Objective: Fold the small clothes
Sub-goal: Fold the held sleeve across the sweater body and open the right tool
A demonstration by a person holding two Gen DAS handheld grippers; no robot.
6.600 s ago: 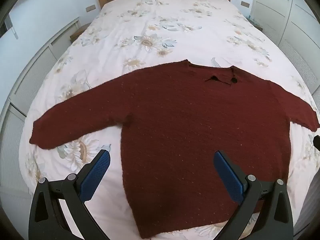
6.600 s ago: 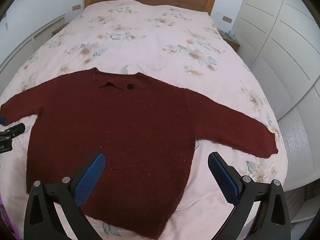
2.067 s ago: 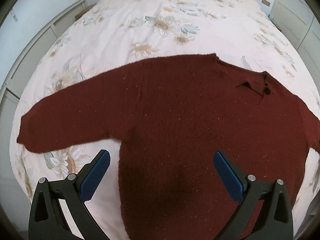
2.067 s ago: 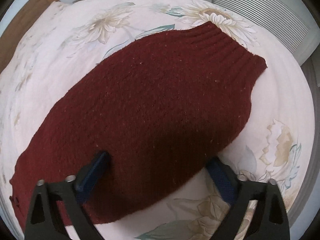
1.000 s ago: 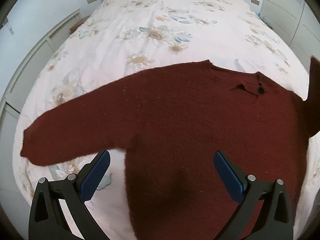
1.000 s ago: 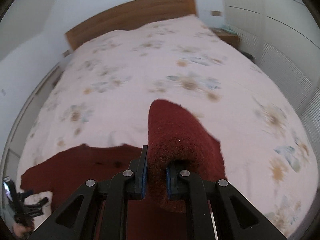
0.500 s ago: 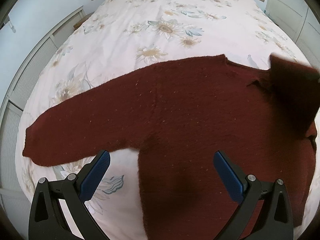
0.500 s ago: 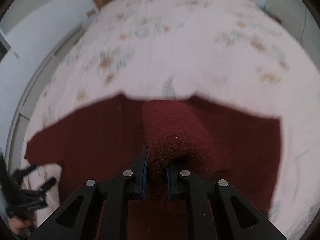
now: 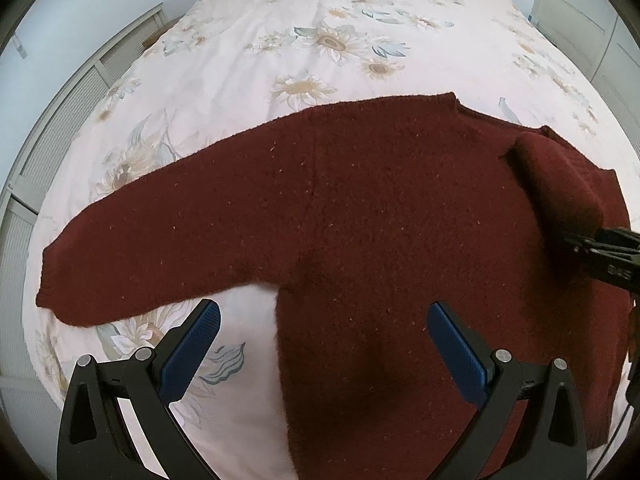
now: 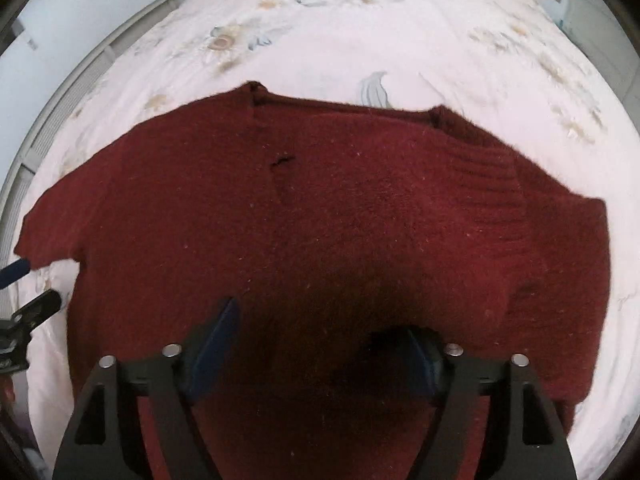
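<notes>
From my left wrist camera, my left tongs (image 9: 322,344) hang open over the bed (image 9: 248,80), their blue pads (image 9: 190,350) well apart with nothing between them. Below them lies the dark red sweater (image 9: 360,220), spread flat on the flowered bedcover. Its one sleeve (image 9: 160,236) stretches out to the picture's left, the cuff lying near the bed's edge. The other sleeve (image 9: 560,176) is folded inward over the sweater's body at the right. Just beside that folded sleeve, the black tip of my right tongs (image 9: 600,244) reaches in from the right edge.

From my right wrist camera, my right tongs (image 10: 320,344) are low over the sweater (image 10: 280,220), and their jaws are opening. The pads stand apart and press on nothing; the knit below and between them is in deep shadow. The folded sleeve, with its ribbed cuff (image 10: 488,188), rests on the sweater's chest up and to the right of the tongs. The neckline (image 10: 340,106) faces the far end of the bed (image 10: 360,32). At the picture's left edge, my left tongs (image 10: 24,292) show beside the sweater.
</notes>
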